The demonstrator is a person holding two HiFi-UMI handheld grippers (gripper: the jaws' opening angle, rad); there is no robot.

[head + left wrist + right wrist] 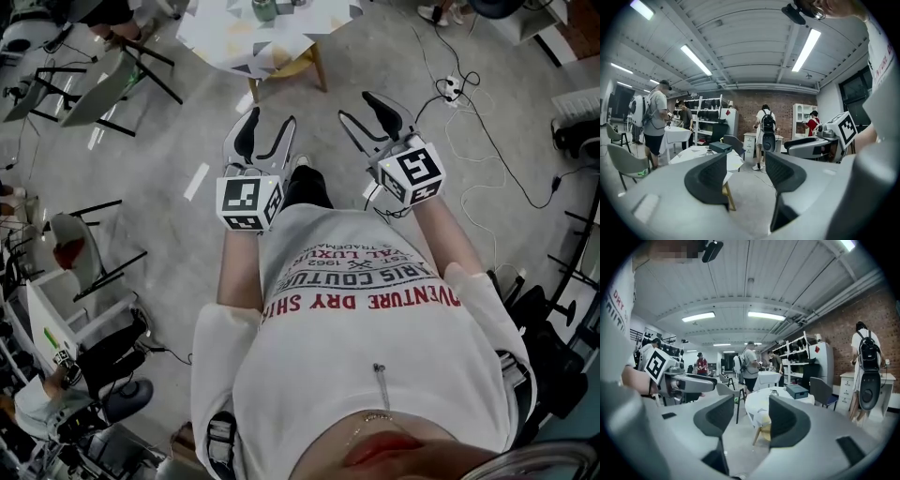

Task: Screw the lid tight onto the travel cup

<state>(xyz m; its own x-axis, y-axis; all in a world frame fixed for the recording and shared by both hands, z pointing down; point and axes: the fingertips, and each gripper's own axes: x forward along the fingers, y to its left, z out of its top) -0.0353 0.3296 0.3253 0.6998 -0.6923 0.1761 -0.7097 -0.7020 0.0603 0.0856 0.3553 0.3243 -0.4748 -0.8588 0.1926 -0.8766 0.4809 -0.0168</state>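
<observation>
The person is standing on the grey concrete floor and holding both grippers out in front at waist height, pointing them toward a table. The left gripper is standing with its jaws partly apart and nothing between them. The right gripper is gaping in the same way and is also gripping nothing. Only bare floor and the far table are showing through the gaps.

The travel cup is standing upright on the table, set back from its near edge. It is well apart from both grippers and roughly in line with the left one. In the right gripper view it is peeking just above the right-hand jaw pad. A flat dark teal box is lying just beside it on the tabletop.

The cup is a small cylinder, greenish from above with a dull sheen; from here I cannot tell whether its lid is on. A white cloth printed with grey and yellow triangles is covering the table, and pale wooden legs are showing below it. The jaw pads are black, curved like scoops and finely ribbed, on matte grey bodies. Each gripper is carrying a white marker cube with black squares.
</observation>
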